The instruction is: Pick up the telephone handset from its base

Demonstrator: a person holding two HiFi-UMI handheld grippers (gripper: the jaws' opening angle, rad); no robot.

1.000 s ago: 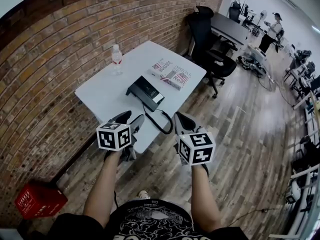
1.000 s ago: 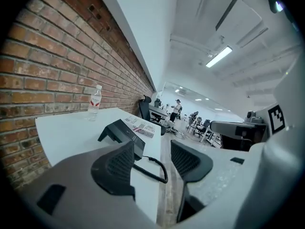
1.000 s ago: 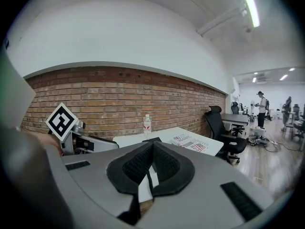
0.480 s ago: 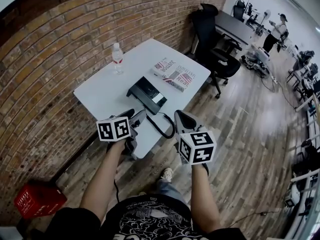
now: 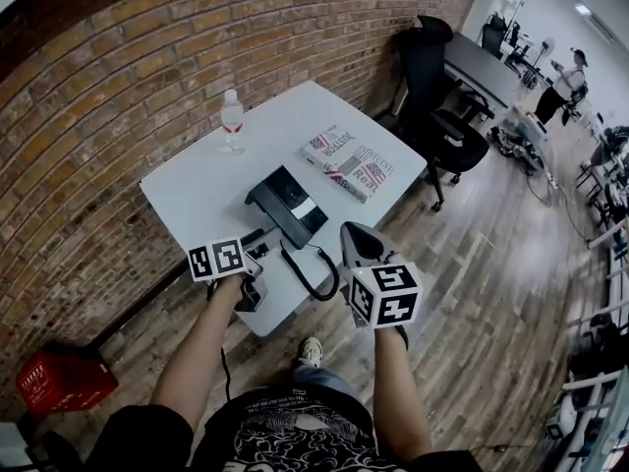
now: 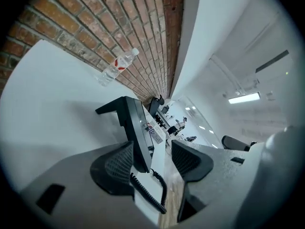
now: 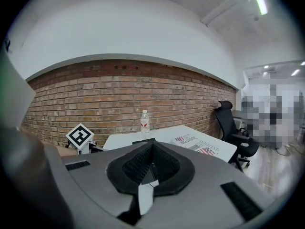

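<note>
1. Between my left claw's [image 6: 152,152] parted jaws, just ahead, shows the handset [image 6: 136,132], untouched. My right claw [image 7: 151,163] is closed on nothing, off the table [image 5: 197,180].
2. Step, as I judge it: approach. Next I must advance, straddle the handset's grip, close, and lift it straight off the base [image 5: 300,203].
3. Handset: black, slim, seated along the base's near side by the table edge. Its coiled cord [image 5: 313,281] loops off and may tug.
</note>
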